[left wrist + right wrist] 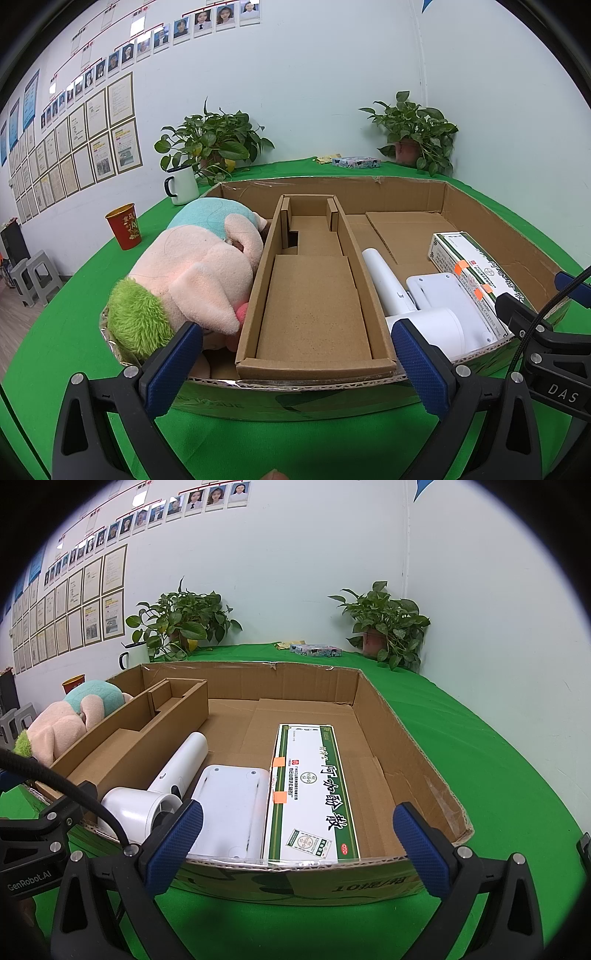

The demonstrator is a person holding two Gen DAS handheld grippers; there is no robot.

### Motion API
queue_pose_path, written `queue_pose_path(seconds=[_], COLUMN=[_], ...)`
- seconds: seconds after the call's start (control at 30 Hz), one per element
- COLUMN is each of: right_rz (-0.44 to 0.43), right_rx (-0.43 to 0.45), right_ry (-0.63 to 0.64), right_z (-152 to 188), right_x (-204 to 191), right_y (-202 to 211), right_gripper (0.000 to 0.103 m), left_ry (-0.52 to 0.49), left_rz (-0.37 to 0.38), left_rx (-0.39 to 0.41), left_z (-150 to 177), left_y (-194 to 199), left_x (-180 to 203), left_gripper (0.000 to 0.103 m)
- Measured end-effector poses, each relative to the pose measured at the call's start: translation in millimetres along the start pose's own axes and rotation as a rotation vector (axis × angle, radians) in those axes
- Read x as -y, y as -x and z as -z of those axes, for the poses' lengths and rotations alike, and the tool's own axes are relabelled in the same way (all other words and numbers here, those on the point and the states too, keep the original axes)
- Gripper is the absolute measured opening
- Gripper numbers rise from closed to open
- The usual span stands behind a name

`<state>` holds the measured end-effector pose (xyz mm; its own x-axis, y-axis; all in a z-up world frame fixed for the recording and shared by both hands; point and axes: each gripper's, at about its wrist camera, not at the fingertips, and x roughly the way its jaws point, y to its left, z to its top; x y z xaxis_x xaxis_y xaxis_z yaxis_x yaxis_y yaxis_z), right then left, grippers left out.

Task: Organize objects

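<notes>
A large open cardboard box [406, 188] [373, 705] lies on the green table. In it, from left to right, are a pink plush toy [192, 273] [62, 723] with a teal cap and green tuft, a long cardboard insert tray [314, 295] [147, 720], a white hair dryer [399, 291] [170, 779], a white flat device [443, 291] [229, 805] and a green-and-white medicine carton [476, 273] [314, 790]. My left gripper [299, 365] is open just outside the box's near wall, facing the insert tray. My right gripper [299, 842] is open at the near wall too, facing the medicine carton.
Behind the box stand a white enamel mug [181, 184] [127, 657], a red paper cup [123, 225], two potted plants [210, 144] [413, 133], and a small patterned box [354, 161] [314, 650]. Grey stools [31, 273] stand on the floor at left. Green cloth [498, 738] surrounds the box.
</notes>
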<state>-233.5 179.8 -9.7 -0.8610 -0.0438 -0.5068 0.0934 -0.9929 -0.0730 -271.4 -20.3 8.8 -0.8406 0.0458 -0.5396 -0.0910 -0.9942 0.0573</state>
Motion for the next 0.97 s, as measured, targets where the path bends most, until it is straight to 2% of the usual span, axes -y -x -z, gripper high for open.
queue_pose_path(seconds=[0.97], right_rz=[0.000], right_rx=[0.000], right_ry=[0.000], right_z=[0.1], right_x=[0.2], right_y=[1.1], right_gripper=[0.102], left_ry=[0.001], left_rz=[0.000], left_rx=[-0.001], left_z=[1.0], left_y=[-0.5], left_x=[1.3], left_gripper=[0.103])
